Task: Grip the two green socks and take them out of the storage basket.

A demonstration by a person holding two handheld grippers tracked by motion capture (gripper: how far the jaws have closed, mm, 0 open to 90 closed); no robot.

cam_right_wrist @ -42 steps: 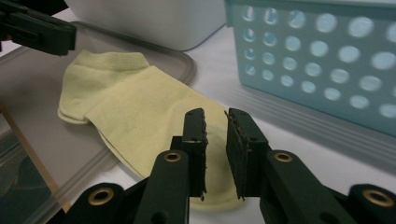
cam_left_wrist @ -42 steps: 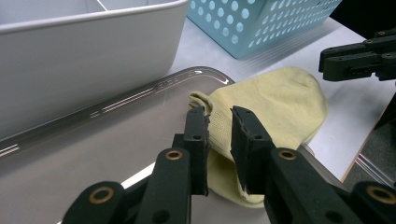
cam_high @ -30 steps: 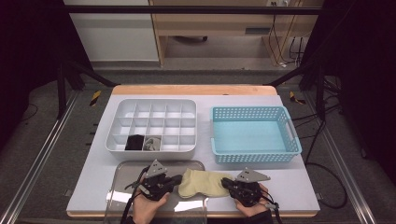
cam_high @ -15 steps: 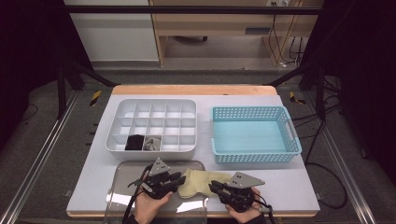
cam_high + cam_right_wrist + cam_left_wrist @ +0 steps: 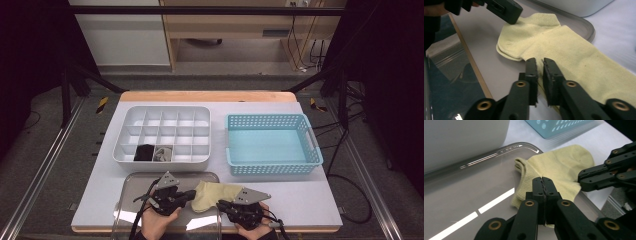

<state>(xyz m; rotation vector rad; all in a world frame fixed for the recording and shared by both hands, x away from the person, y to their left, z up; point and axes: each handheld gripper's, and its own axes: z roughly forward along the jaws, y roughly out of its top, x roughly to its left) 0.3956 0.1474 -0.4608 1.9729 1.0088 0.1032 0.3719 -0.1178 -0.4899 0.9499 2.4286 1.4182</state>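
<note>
Both grippers' jaws pinch yellow sock on clear tray; divided organiser behind.

We saw a white desk carrying a white compartment box far left, a blue basket far right, and a clear tray at the near edge, where a yellow sock lay half over its rim.

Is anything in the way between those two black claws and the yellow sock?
Nothing visible. Both grippers are already on the sock, which lies half on the clear tray. The left gripper is shut on the fabric near its cuff end; the right gripper has pinched its near edge, with cloth between the jaws.
</note>
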